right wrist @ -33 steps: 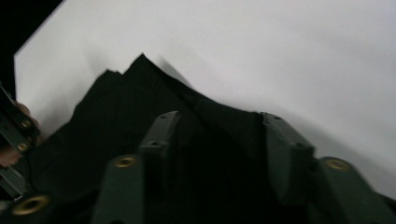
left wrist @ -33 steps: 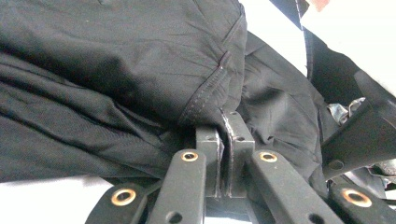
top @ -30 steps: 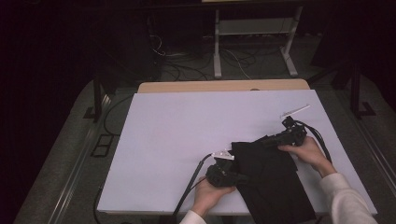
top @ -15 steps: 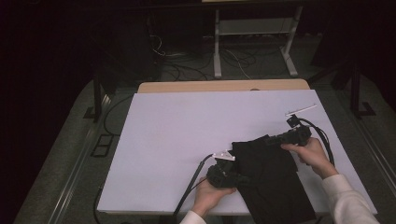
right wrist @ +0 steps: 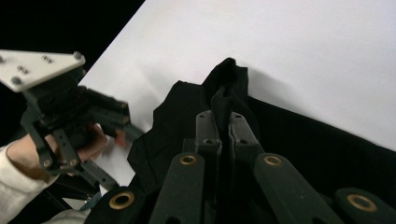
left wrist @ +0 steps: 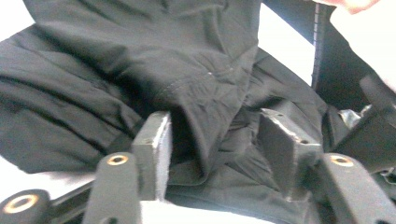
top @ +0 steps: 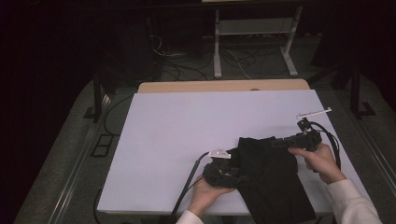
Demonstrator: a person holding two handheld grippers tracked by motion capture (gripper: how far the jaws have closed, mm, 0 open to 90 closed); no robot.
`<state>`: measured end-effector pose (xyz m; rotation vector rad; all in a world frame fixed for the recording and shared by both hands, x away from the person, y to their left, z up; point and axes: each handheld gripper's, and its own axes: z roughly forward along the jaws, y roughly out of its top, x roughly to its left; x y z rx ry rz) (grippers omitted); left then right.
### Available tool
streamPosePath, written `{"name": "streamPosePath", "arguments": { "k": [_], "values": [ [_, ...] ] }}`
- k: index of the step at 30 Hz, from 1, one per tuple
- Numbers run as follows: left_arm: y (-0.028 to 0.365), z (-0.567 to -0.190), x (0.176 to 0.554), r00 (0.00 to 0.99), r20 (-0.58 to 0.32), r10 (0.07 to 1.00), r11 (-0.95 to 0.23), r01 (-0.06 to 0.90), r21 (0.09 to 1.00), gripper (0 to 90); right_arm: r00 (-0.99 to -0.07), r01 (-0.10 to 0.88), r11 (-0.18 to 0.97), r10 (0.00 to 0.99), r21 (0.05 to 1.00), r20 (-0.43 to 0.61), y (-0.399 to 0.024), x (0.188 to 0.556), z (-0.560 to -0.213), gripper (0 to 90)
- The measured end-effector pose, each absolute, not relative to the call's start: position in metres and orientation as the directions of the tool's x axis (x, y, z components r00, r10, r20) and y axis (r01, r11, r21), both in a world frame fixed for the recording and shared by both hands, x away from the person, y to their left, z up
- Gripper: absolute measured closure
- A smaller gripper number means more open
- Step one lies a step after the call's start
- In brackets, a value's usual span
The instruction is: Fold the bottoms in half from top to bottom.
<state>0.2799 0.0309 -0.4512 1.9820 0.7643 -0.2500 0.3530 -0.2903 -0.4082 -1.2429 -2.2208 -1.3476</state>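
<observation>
Pinching a raised fold of the black cloth, your right gripper is clamped on it. Your left gripper has just been opening; cloth lies loose between its parted jaws on the table.

1. Left gripper: low at near edge, jaws parted, just been opening; fold of cloth loose between the pads.
2. Right gripper: jaws clamped together, pinching fabric.
</observation>
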Motion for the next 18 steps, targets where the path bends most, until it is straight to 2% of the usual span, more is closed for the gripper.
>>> {"name": "streamPosePath", "arguments": {
  "k": [5, 9, 18],
  "values": [
    [0.038, -0.447, 0.284, 0.774, -0.474, 0.419, -0.286, 0.608, 0.740, 33.0, -0.607, 0.767, 0.195, 0.526, 0.611, 0.595, -0.293, 0.344, -0.406, 84.4],
    [0.042, -0.444, 0.288, 0.771, -0.433, 0.467, -0.301, 0.598, 0.743, 33.1, -0.615, 0.761, 0.201, 0.527, 0.617, 0.587, -0.294, 0.337, -0.404, 84.3],
    [0.045, -0.442, 0.292, 0.755, -0.443, 0.483, -0.271, 0.610, 0.745, 28.5, -0.628, 0.749, 0.200, 0.517, 0.632, 0.581, -0.297, 0.324, -0.402, 84.3]
  ]
}}
